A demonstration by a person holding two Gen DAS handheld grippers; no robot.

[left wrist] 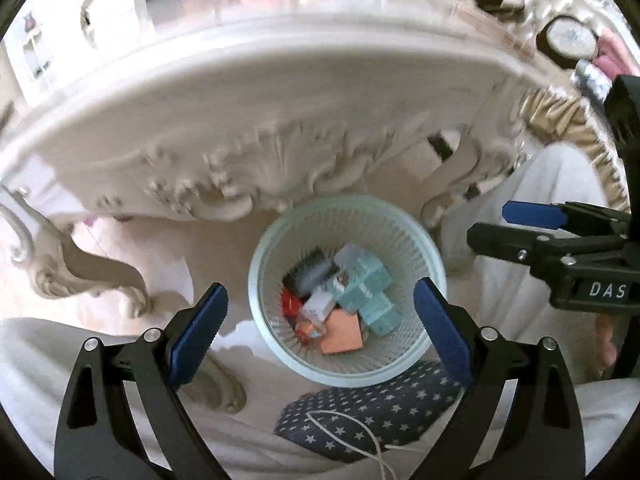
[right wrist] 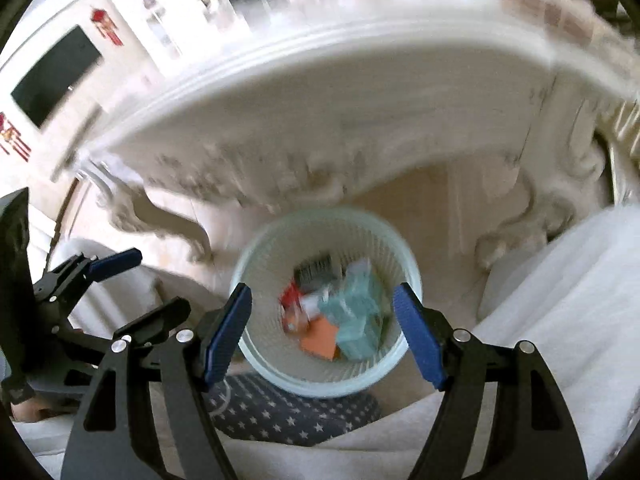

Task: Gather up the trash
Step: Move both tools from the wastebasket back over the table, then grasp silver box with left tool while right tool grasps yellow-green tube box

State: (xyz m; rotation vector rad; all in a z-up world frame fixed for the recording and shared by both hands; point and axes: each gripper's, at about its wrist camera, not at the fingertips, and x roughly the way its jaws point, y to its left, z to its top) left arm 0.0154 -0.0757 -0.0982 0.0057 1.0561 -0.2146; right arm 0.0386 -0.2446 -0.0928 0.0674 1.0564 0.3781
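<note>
A pale green slatted wastebasket [left wrist: 347,290] stands on the floor just in front of an ornate white carved table, whose tabletop [left wrist: 280,92] curves across the upper part of both wrist views. Inside the basket lies a heap of trash: a clear mint-green box [left wrist: 366,284] on the right side, an orange card [left wrist: 344,338] toward the near wall, a small white carton [left wrist: 320,304] in the middle, a red packet [left wrist: 291,304] at the left, and a dark item [left wrist: 310,266] at the far side. The right wrist view is blurred but shows the same mix.

The left tongs [left wrist: 320,332] hang above the basket, spread wide with nothing between the blue pads. The right tongs [right wrist: 322,334] also hang over the basket, spread and holding nothing. Just beside the basket on its near side lies a navy star-patterned slipper [left wrist: 372,412] with a thin white cord [left wrist: 360,436] across it.
</note>
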